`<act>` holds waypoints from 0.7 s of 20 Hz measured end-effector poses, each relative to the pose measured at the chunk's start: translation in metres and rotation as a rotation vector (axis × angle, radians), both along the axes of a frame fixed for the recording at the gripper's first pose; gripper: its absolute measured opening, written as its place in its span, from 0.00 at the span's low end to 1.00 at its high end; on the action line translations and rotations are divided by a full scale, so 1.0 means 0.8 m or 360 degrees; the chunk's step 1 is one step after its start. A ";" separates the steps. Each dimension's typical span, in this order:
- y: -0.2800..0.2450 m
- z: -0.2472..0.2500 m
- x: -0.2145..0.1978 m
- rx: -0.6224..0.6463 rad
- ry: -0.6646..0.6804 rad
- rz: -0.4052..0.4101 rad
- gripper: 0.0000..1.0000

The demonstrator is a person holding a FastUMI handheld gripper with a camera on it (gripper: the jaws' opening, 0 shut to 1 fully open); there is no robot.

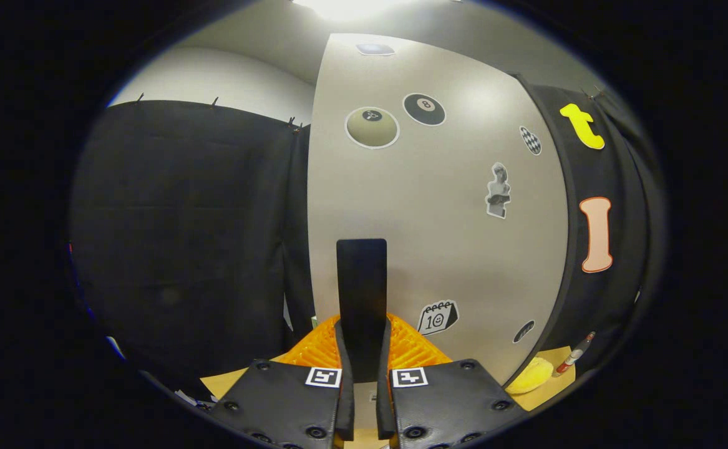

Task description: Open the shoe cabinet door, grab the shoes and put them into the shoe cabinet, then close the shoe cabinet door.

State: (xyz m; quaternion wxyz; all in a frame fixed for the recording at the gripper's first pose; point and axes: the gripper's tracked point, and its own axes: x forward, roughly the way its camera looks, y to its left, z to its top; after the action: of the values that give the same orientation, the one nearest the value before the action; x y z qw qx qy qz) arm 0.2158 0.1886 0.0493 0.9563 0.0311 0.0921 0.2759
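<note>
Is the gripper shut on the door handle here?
Yes: both fingers of the gripper press the sides of the black handle on the grey door.

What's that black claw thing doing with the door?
A person is holding tongs, and their two fingers are closed on the black handle of the shoe cabinet door, which is covered in stickers. An orange ridged thing sits just behind the handle, low down. You can't tell from here whether the door is opening or closing.

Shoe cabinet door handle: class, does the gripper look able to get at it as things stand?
Likely yes: the black door handle stands between the gripper's orange fingers, which seem to press both its sides; nothing else lies between them on the cabinet door.
</note>
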 end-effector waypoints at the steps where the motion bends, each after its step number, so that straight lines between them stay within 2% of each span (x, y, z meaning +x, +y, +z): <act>1: -0.003 0.002 -0.004 0.0000 -0.0001 -0.0007 0.15; 14: -0.053 0.002 -0.024 -0.0018 0.0022 -0.0137 0.15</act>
State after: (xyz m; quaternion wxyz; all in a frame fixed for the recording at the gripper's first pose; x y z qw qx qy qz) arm 0.1970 0.1460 0.0506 0.9667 0.0314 0.0989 0.2338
